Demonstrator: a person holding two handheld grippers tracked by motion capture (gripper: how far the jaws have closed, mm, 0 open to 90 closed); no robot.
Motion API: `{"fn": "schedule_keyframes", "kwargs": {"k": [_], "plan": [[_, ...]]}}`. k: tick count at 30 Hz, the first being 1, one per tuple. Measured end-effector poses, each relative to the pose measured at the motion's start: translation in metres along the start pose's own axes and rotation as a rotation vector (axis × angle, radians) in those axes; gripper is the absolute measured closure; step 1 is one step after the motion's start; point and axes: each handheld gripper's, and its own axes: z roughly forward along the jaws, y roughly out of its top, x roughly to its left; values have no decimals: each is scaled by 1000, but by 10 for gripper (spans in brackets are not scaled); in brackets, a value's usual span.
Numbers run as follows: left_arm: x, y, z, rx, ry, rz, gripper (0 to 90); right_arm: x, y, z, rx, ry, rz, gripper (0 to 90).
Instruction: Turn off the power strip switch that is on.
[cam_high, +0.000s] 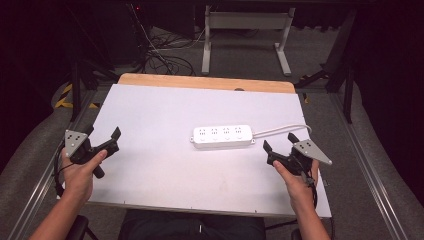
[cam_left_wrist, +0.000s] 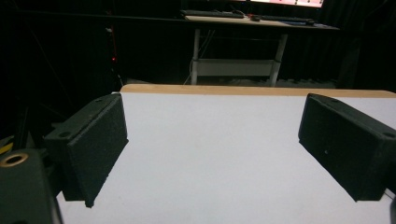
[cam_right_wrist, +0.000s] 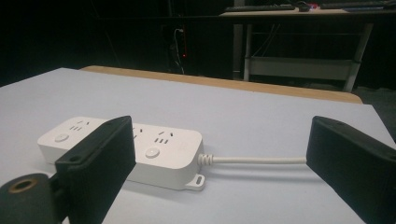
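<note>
Showing 1 pwr strip (cam_high: 222, 136), 2 open claws

The power strip (cam_high: 222, 136) is smooth, glossy white plastic with a rubbery white cord (cam_high: 280, 130). The table (cam_high: 150, 165) has a matt white top and a wood far edge. The pads (cam_left_wrist: 95, 144) look rough, matt black.

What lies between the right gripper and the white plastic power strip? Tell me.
Nothing but bare white tabletop in the high view separates the open right gripper from the white plastic power strip.
</note>
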Motion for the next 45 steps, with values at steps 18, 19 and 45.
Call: {"fn": "schedule_keyframes", "kwargs": {"k": [18, 19, 45], "plan": [[-5, 1, 9, 4, -33, -1, 92, -1, -4, -8, 23, 0, 3, 114], [-5, 1, 9, 6, -32, 2, 92, -1, -4, -7, 22, 5, 3, 115], [-2, 1, 3, 7, -19, 0, 94, -1, 1, -11, 6, 11, -29, 802]]}}
